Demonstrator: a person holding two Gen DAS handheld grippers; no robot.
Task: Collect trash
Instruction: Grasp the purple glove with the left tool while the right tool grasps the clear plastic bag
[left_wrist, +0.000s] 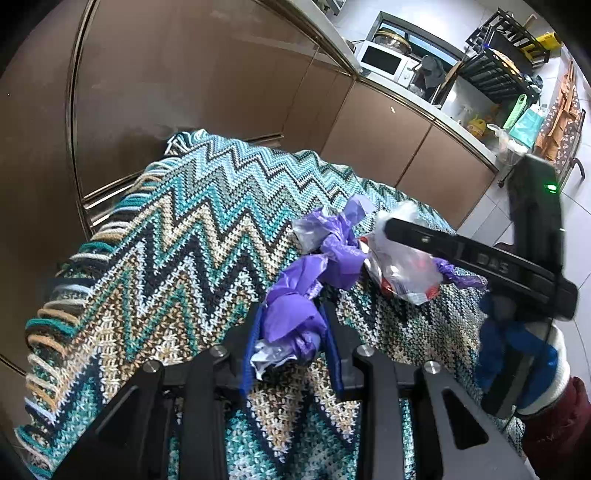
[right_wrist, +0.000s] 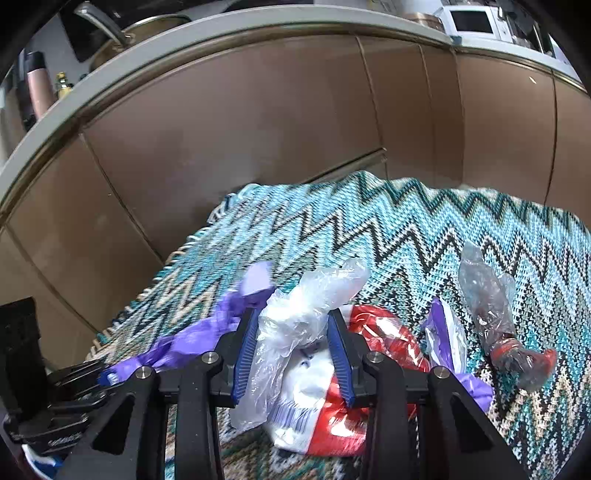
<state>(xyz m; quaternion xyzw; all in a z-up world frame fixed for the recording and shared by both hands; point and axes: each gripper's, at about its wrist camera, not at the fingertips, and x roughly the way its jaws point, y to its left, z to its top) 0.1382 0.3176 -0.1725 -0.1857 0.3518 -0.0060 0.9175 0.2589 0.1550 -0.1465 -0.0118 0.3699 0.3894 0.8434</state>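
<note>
A crumpled purple wrapper (left_wrist: 295, 317) lies on a zigzag knitted blanket (left_wrist: 177, 236), and my left gripper (left_wrist: 291, 328) is shut on its near end. The wrapper also shows in the right wrist view (right_wrist: 207, 332). My right gripper (right_wrist: 291, 336) has its blue pads around a clear plastic bag (right_wrist: 295, 325) that lies over a red and white wrapper (right_wrist: 332, 417). In the left wrist view the right gripper (left_wrist: 480, 258) reaches over that clear bag (left_wrist: 402, 266). A second purple and white wrapper (right_wrist: 443, 339) and a clear wrapper with dark contents (right_wrist: 495, 314) lie to the right.
Brown cabinet fronts (right_wrist: 258, 122) rise right behind the blanket's far edge. A countertop (left_wrist: 472, 122) carries a white microwave (left_wrist: 384, 61), a dish rack (left_wrist: 495, 70) and bags. White tiled floor (left_wrist: 491, 218) lies to the right.
</note>
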